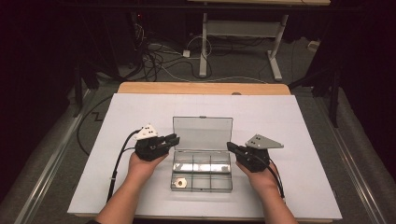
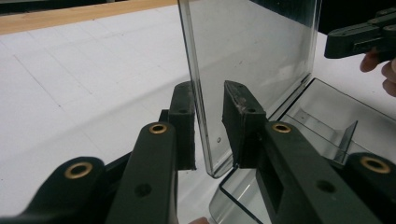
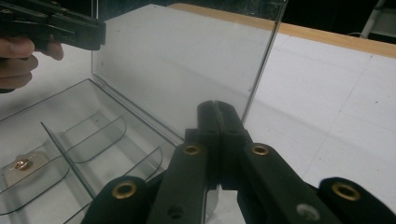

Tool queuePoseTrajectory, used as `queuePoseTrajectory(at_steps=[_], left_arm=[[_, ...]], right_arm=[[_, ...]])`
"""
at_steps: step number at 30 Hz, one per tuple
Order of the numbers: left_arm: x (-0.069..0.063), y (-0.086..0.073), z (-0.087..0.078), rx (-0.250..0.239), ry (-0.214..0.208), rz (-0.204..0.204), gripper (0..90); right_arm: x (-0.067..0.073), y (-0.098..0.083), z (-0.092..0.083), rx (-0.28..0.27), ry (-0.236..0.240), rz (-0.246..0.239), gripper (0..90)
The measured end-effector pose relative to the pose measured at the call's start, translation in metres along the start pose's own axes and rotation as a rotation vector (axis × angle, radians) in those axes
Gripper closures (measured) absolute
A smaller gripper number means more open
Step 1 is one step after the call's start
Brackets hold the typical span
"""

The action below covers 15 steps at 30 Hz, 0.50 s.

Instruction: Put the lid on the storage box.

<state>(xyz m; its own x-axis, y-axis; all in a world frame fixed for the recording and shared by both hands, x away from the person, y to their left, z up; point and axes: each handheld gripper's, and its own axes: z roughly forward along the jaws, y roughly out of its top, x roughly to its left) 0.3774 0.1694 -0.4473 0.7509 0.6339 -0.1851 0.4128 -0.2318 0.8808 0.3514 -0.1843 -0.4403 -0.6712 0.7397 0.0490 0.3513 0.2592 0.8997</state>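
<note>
A clear plastic compartment box (image 1: 201, 188) lies open at the table's middle, its lid (image 1: 202, 133) standing upright at the back. My left gripper (image 1: 175, 139) is at the lid's left edge. In the left gripper view its jaws (image 2: 208, 93) straddle that lid (image 2: 252, 51): one pad lies against it, and a gap shows at the other. My right gripper (image 1: 229, 146) is at the box's right side, near the lid's right edge (image 3: 261, 65). Its pads (image 3: 215, 105) are pressed together with nothing seen between them. A small gold piece (image 1: 180, 182) (image 3: 22, 164) lies in the front left compartment.
A white sheet (image 1: 289, 130) covers the wooden table (image 1: 201, 87), with bare room on both sides of the box. Beyond the far edge are floor cables (image 1: 159, 60) and the white legs of another table (image 1: 203, 42).
</note>
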Motion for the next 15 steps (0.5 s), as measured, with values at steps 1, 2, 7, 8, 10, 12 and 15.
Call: queuePoseTrajectory(at_steps=[1,2,7,8,10,12,15], left_arm=[[-0.001,0.000,-0.001,0.000,0.002,0.006,72.2],[-0.002,0.001,-0.002,0.000,0.003,0.010,72.3],[-0.006,0.001,-0.004,0.001,0.012,0.030,72.3],[-0.007,0.001,-0.005,0.003,0.015,0.035,72.2],[-0.009,0.000,-0.006,0.004,0.022,0.044,72.3],[-0.011,0.000,-0.007,0.005,0.023,0.051,72.3],[-0.014,0.000,-0.009,0.006,0.025,0.061,72.3]], right_arm=[[0.001,0.000,0.000,-0.001,0.000,-0.002,90.0],[0.001,0.001,0.000,0.000,0.001,0.000,90.0],[0.003,0.001,0.000,0.005,0.018,0.011,90.0],[0.005,0.001,-0.001,0.005,0.025,0.010,90.0],[0.007,0.000,-0.002,0.008,0.029,0.002,90.0],[0.010,0.001,-0.003,0.009,0.029,0.003,90.0],[0.012,0.002,-0.005,0.006,0.031,-0.011,90.0]])
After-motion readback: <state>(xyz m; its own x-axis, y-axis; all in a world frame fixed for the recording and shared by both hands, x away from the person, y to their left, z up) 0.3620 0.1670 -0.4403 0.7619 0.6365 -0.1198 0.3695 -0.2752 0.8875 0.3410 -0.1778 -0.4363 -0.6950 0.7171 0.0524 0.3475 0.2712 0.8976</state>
